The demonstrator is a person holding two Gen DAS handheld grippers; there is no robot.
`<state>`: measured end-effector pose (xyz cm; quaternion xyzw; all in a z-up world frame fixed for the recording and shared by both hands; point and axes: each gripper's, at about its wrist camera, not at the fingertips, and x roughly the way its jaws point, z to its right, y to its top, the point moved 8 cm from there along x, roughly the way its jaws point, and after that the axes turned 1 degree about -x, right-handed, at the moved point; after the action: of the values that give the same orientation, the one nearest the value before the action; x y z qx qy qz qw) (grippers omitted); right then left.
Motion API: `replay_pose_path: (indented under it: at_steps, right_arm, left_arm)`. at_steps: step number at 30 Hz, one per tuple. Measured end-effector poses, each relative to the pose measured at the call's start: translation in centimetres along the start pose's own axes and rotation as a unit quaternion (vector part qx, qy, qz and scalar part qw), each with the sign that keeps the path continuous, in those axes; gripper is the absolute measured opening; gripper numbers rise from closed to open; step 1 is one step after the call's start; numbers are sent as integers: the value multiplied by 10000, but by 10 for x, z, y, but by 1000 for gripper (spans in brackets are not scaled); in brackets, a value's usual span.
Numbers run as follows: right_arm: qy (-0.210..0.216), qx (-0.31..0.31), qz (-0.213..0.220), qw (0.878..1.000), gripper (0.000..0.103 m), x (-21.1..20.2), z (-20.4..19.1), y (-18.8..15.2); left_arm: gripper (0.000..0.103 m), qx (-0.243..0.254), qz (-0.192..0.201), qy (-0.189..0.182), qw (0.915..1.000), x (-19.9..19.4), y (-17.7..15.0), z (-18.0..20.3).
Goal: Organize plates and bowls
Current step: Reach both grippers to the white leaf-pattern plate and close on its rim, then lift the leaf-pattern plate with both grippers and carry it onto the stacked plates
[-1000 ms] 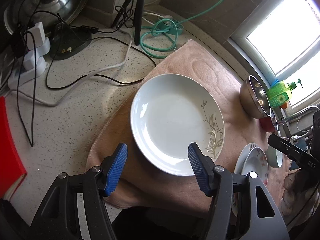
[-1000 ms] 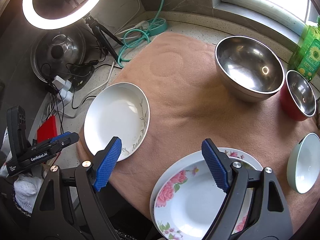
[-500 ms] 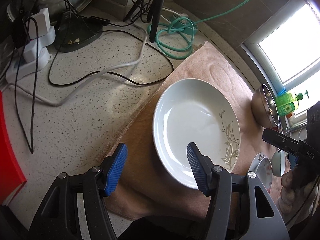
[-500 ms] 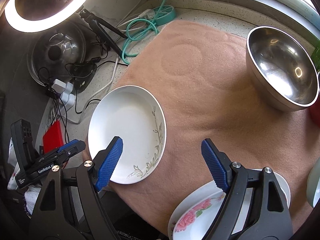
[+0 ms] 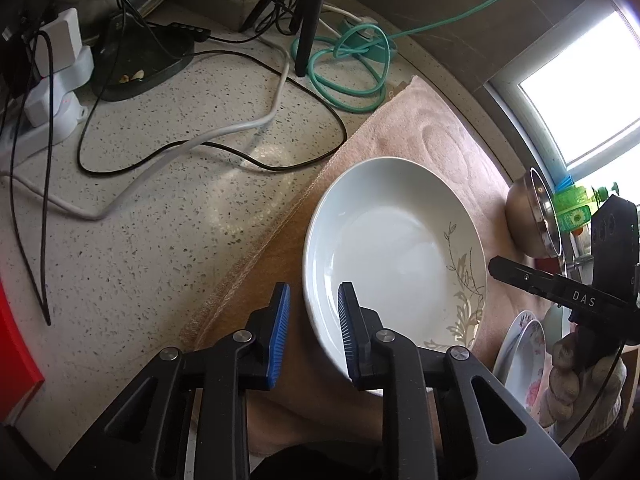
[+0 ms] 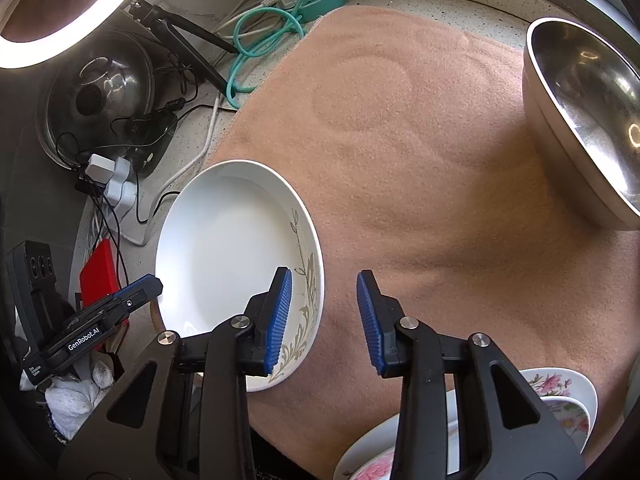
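A white deep plate (image 5: 392, 248) with a gold leaf print lies on the peach towel (image 5: 432, 132), at its left edge. My left gripper (image 5: 314, 292) straddles the plate's near-left rim, with one blue pad inside the dish and one outside. Its jaws are closing and a gap still shows at the rim. In the right wrist view, the same plate (image 6: 224, 248) has my right gripper (image 6: 323, 276) across its leaf-printed rim. The left pad is inside, the right pad is over the towel (image 6: 400, 140), and those jaws are closing too. Neither gripper presses on the plate.
A large steel bowl (image 6: 588, 120) sits on the towel at the far right. Stacked floral plates (image 6: 560, 400) lie at the near right. Cables, a green hose (image 5: 348, 64), a power strip (image 5: 56, 92) and a tripod leg (image 5: 308, 20) crowd the speckled counter. A red book (image 5: 16, 360) lies at the left.
Both grippers came down toward the white plate. Their wide-open jaws narrowed around opposite parts of its rim.
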<state>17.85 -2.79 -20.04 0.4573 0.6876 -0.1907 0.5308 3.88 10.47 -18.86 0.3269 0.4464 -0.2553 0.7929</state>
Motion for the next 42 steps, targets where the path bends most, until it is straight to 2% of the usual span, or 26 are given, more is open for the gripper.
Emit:
replay_pose_path:
  at_steps: [4, 6, 17, 33, 42]
  right_arm:
    - [34, 7, -36, 10000, 28, 3, 0, 1]
    - [36, 2, -63, 10000, 22, 5, -1, 1]
    - [88, -53, -178, 9998, 9, 15, -3, -1]
    - [-52, -142, -107, 9998, 9, 10, -9, -5]
    - [26, -59, 108, 9999, 9, -15, -7, -8]
  left_arm:
    - [20, 11, -55, 0, 10000, 4, 1, 1]
    - [14, 11, -70, 4, 10000, 5, 2, 1]
    - [10, 23, -86, 35, 10000, 11, 3, 1]
    - [9, 127, -57, 118, 9998, 7, 3, 4]
    - [9, 264, 13, 37, 9996, -5, 6, 14]
